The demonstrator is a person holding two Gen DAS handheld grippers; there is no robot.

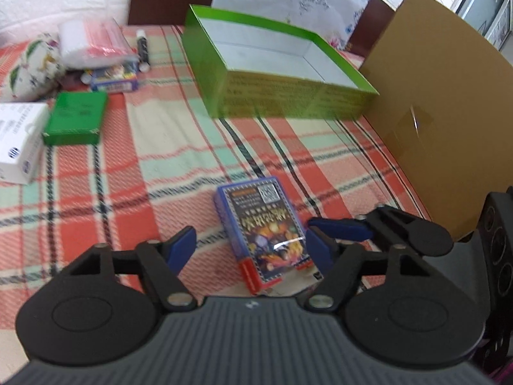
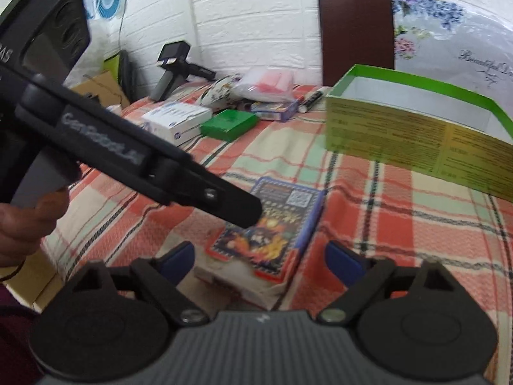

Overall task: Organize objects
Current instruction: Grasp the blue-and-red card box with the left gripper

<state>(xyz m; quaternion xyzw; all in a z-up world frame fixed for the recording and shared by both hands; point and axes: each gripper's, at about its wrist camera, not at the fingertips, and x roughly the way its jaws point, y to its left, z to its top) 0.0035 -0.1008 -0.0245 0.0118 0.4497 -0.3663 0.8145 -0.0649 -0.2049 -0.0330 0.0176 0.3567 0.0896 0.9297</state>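
Both claws, left gripper point(image 1: 251, 250) and right gripper point(image 2: 259, 261), we log released, straddling card box point(image 1: 261, 224) near green tray point(image 1: 288, 96)

The plastic bag point(image 2: 465, 41) behind the green box point(image 2: 416, 141) bears cursive script reading "Beautiful D…", cut off at the picture edge; the left wrist view shows the same script blurred. The arm of the left tongs point(image 2: 105, 122) carries a grey brand mark, too blurred to read with certainty. The card box point(image 1: 266, 227) shows a QR code and printed characters that are not legible. Print on the green box wall is too small to read.
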